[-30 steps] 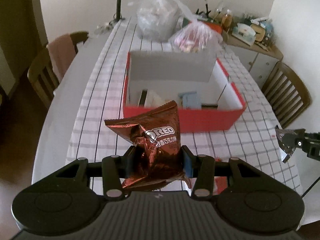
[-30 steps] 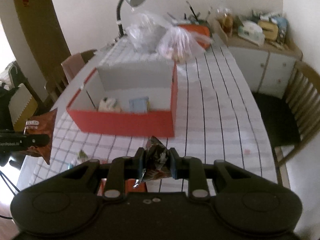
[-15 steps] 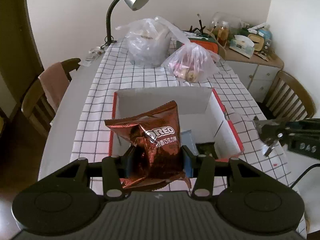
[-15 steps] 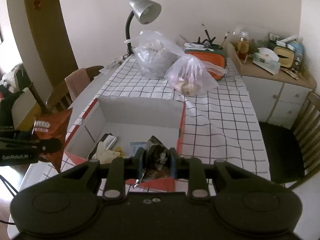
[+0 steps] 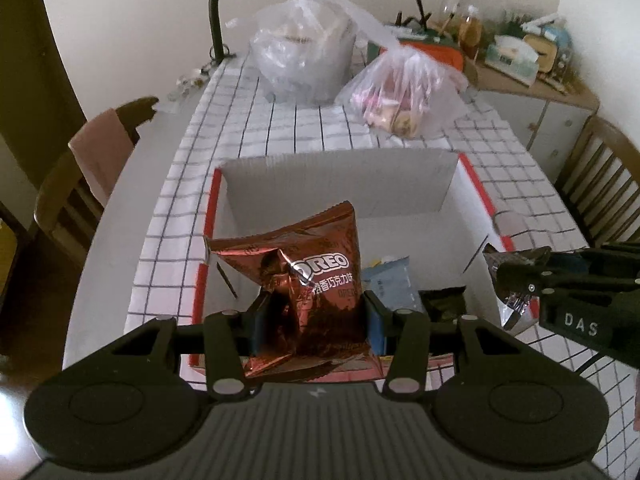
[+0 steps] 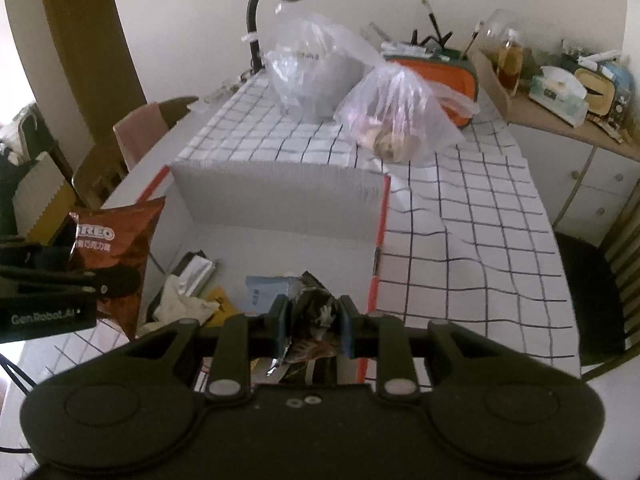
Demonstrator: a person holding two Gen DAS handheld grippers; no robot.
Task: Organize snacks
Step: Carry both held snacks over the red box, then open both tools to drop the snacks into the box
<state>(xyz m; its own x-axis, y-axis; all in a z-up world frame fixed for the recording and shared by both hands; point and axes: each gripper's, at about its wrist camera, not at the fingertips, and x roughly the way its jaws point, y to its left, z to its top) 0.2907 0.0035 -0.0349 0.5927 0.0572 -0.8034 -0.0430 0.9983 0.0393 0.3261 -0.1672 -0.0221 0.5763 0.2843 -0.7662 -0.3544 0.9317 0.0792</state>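
A: Holding the Oreo bag (image 5: pixel 316 276) by its lower half, the left tongs (image 5: pixel 316 316) are closed partway on it, one pad pressed against each side. The bag stands upright over the near-left part of the red box (image 5: pixel 480 188).

B: And the other hand?

A: The right tongs (image 6: pixel 312 324) are nearly shut on a small dark crumpled wrapper (image 6: pixel 314 312), held over the near-right part of the same box. Both snacks hang above the opening, not yet inside.

B: How will that bag behave?

A: I'd judge it light and puffy, with slick foil that creases easily. The grip across its lower body looks sound; a harder squeeze could crush what's inside, and a pinch at the top seal would let it swing.

B: The small wrapper?

A: Lighter still, and limp. It's already scrunched, so a narrow pinch through its middle suits it. It may cling to a pad on release rather than drop cleanly.

B: What's in the box already?

A: A pale blue packet (image 6: pixel 266 292), a silvery one (image 6: pixel 196 274), something white and crumpled (image 6: pixel 180 306) and a dark packet (image 5: pixel 444 304) lie on its floor. The far half is bare. The box sits on the checked cloth of the table (image 6: pixel 460 220), with two plastic bags (image 6: pixel 396 120) beyond it.
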